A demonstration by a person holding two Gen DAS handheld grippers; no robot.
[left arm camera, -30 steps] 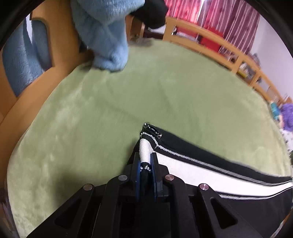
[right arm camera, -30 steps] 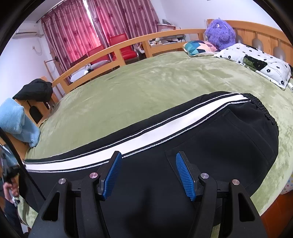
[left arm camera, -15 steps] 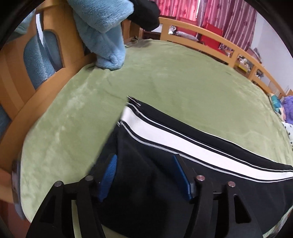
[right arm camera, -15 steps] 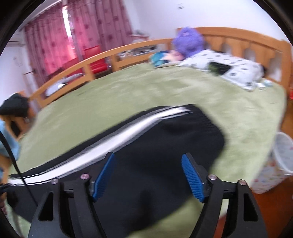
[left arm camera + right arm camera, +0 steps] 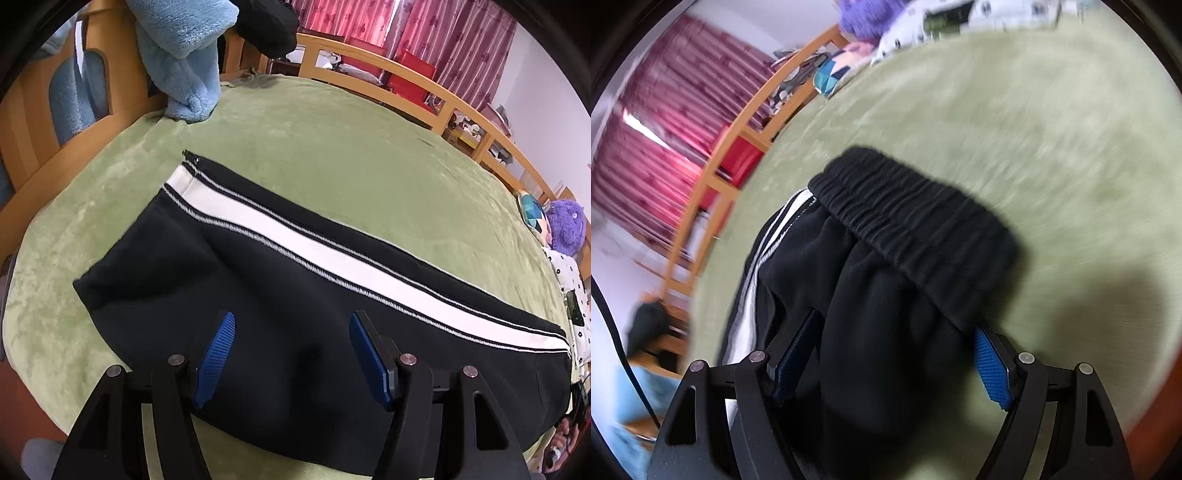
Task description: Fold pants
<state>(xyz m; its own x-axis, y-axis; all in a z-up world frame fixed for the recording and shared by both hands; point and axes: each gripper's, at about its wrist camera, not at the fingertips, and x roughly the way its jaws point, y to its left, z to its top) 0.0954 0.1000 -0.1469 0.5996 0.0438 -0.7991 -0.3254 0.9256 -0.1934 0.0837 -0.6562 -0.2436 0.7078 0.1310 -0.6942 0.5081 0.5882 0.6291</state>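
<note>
a second ago the left gripper [image 5: 291, 354] was pinched on the striped cuff of the pants [image 5: 295, 288]; now its jaws stand well apart with nothing between the pads, and it has drawn back so that the whole leg end shows. the cuff has been let go and lies flat on the green bed [image 5: 332, 155], white stripe uppermost, a small crease near the cuff's lower corner.

the right gripper [image 5: 894, 365] was hovering open over the seat of the pants a second ago. now it has swung to the waist end and rolled, so the bed looks tilted and blurred in its view. its jaws are wide, and a bunched fold of black cloth below the waistband [image 5: 916, 221] sits between the blue pads [image 5: 991, 365]. the right pad shows clear of the cloth; the left is half hidden by the fold, so i cannot tell whether it touches. no grip yet, by the look of it.

the pants lie lengthwise across the bed, already doubled leg on leg, cuffs toward the blue blanket [image 5: 184, 55], waist toward the pillows. judging from this, the lengthwise fold is set down and the next step is likely to take the waist and carry it over toward the cuffs.
</note>
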